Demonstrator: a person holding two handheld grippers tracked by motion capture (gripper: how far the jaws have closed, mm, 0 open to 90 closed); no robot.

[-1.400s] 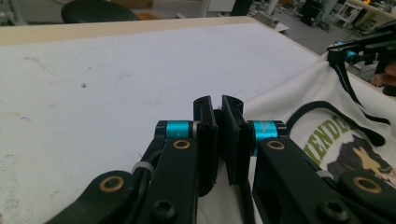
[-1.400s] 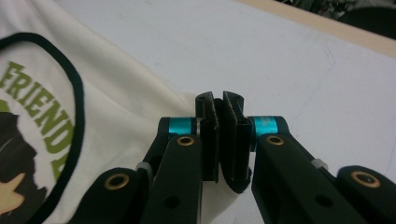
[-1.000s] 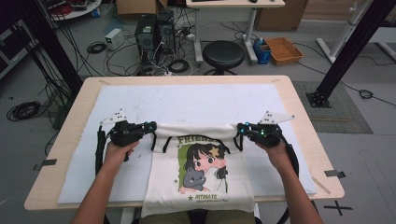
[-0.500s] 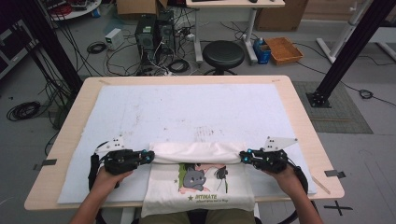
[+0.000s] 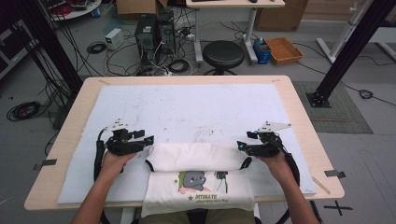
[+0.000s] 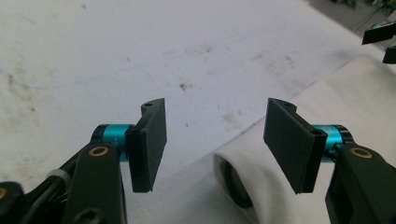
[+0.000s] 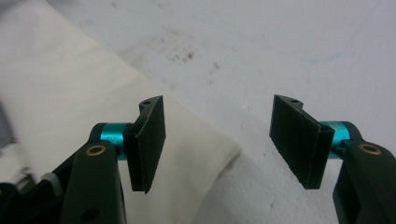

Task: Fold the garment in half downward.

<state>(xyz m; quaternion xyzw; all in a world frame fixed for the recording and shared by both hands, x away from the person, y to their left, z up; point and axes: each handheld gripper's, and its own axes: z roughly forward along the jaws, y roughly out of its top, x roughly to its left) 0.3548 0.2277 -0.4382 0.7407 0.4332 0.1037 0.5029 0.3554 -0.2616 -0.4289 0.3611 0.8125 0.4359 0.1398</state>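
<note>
A white T-shirt with a cartoon print lies at the table's near edge, its top part folded down over the print. My left gripper rests by the fold's left end and my right gripper by its right end. Both pairs of jaws have just been opening and stand apart with nothing between them. In the left gripper view the left gripper hovers over the mat, a black-cuffed sleeve just below. In the right gripper view the right gripper stands over the shirt's corner.
A stained white mat covers the wooden table. The shirt's hem hangs over the near edge. Beyond the far edge are a black stool, computer cases, floor cables and black frame posts.
Both grippers, shut on the shirt's top edge, drew it toward the person and laid it over the print. Both have now let go and stand open beside the fold.
</note>
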